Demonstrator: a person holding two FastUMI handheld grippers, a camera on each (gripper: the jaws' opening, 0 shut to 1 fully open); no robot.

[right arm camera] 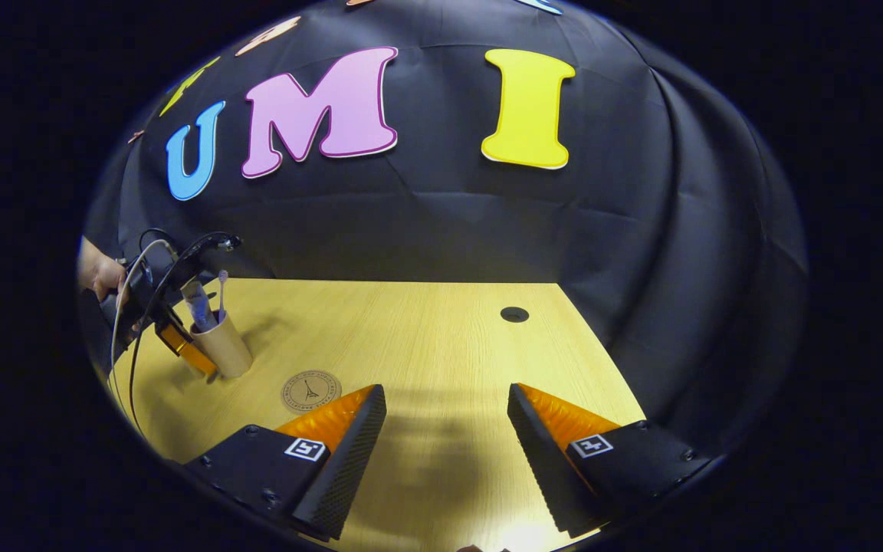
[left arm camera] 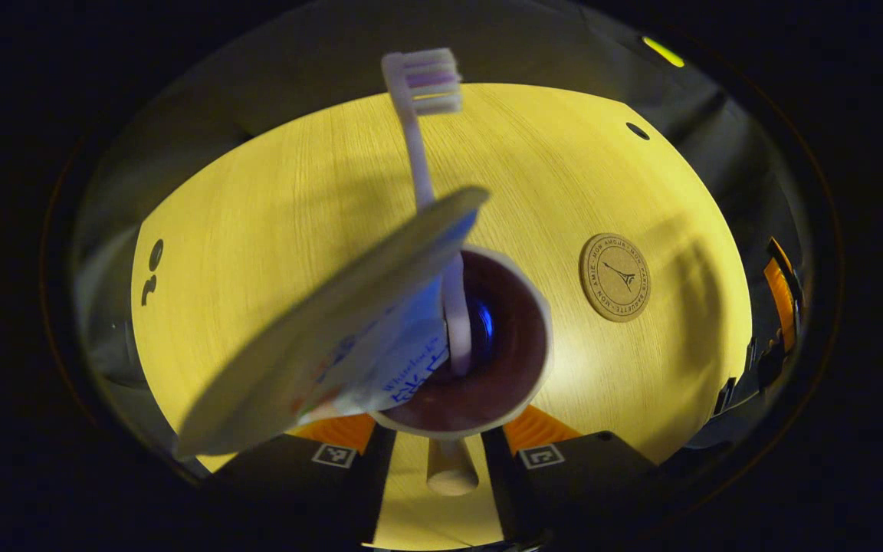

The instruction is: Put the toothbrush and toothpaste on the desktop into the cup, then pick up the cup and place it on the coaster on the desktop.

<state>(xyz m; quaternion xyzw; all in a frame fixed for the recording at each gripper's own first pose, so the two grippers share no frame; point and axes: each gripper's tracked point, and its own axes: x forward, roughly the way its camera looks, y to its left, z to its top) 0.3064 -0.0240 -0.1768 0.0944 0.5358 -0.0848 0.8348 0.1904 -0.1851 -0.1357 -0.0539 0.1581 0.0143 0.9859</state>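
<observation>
Left gripper (left arm camera: 438, 441): its two black fingers, orange on their inner faces, close on the cup (left arm camera: 472, 345) from either side and press against its lower wall, so the cup is clamped between them above the wooden desktop (left arm camera: 273, 230). The cup is pale outside and dark brown inside. It contains the toothbrush (left arm camera: 430, 176), a white handle standing upright with a white and purple bristle head at the top, and the toothpaste (left arm camera: 349, 337), a white and blue tube leaning outward over the rim with its flat crimped end uppermost. The round cork coaster (left arm camera: 615, 277) lies flat on the desktop to the right of the cup and apart from it. Right gripper (right arm camera: 445, 460): fingers spread wide and grasping nothing, poised above bare desktop (right arm camera: 441, 337). From this view the left gripper (right arm camera: 181, 341), held by a hand (right arm camera: 104, 276), grips the tan cup (right arm camera: 221, 346) at far left; the coaster (right arm camera: 311, 391) lies near it, not touching.
</observation>
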